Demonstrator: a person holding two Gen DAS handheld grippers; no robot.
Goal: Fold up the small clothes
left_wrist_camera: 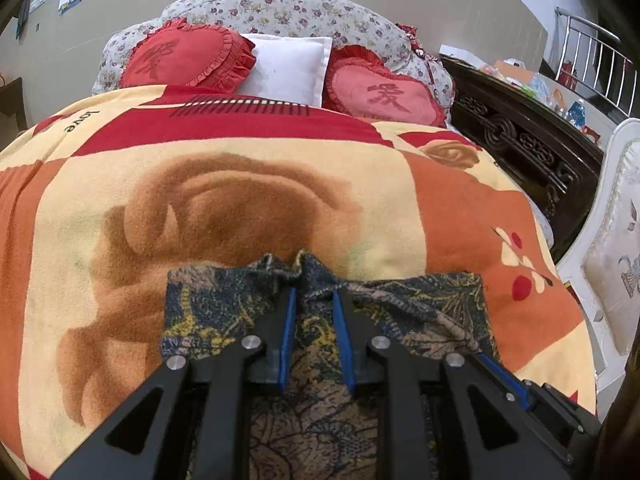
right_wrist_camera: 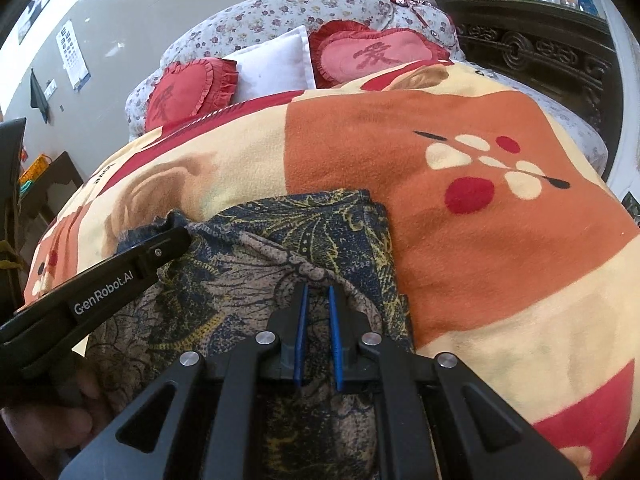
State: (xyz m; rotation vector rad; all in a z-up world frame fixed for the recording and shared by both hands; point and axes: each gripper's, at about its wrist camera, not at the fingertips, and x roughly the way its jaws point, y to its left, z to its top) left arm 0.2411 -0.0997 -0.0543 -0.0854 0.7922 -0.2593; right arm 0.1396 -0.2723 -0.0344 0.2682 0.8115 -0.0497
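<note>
The left gripper [left_wrist_camera: 315,294] points down at the bed, its two blue pads [left_wrist_camera: 289,332] drawn close together and pinching a bunched ridge of a small patterned garment [left_wrist_camera: 208,308]. The cloth gathers into a puckered peak right at the fingertips and spreads out flat to either side of them. The right gripper [right_wrist_camera: 316,290] does much the same a little way along the same piece: its blue-lined fingers [right_wrist_camera: 301,328] stand nearly together with a raised fold of the fabric caught between their tips. In the right wrist view the left gripper [right_wrist_camera: 172,240] comes in from the left edge as a black arm marked with white lettering, its tip sunk into a wrinkle of the garment's far edge, and a hand [right_wrist_camera: 48,416] appears blurred below it, probably the one holding that tool.

The garment is dark blue with yellow and tan leaf-like print. It lies on the near part of a fleece blanket [left_wrist_camera: 240,200], which is cream, orange and red with a large brown rose and a sprig of red and cream dots. Well beyond it, at the head of the bed, two red heart-shaped cushions [left_wrist_camera: 188,58] flank a white pillow [left_wrist_camera: 292,66], all leaning on a floral bolster [left_wrist_camera: 280,8]. A dark carved wooden frame [left_wrist_camera: 520,140] runs along the right side of the bed, and a white upholstered chair [left_wrist_camera: 612,260] stands just beside it.
</note>
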